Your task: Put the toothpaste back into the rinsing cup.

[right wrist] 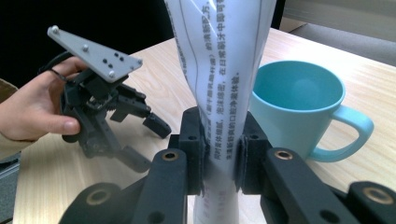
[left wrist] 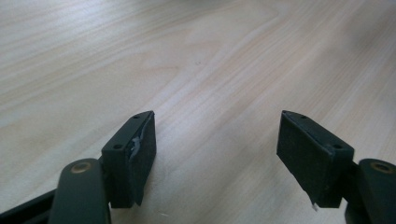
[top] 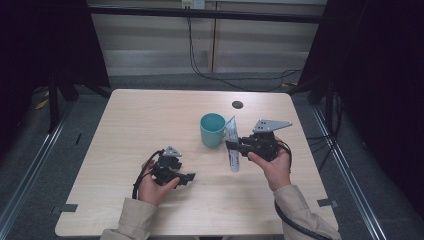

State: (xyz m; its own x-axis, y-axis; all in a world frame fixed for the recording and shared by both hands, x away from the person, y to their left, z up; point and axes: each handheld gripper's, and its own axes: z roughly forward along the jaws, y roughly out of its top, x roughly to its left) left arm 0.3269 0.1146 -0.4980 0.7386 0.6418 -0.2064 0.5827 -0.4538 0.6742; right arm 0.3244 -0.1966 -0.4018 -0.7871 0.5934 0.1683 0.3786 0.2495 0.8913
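Observation:
A teal mug (top: 212, 129) stands upright near the middle of the table; it appears in the right gripper view as a mug (right wrist: 299, 107) with its handle to the right. My right gripper (top: 231, 145) is shut on a white printed tube (top: 232, 145), pinched at its middle between the pads and held just right of the mug; the tube (right wrist: 223, 70) rises past the mug's rim. My left gripper (top: 189, 177) is open low over the table's near left, jaws wide apart over bare wood (left wrist: 215, 154). The left gripper (right wrist: 140, 140) also appears far off in the right gripper view.
A light wooden table (top: 150, 120) has a small dark round hole (top: 237, 104) at the back right. Black cables (top: 200, 65) trail on the floor behind it. Dark frames stand to both sides of the table.

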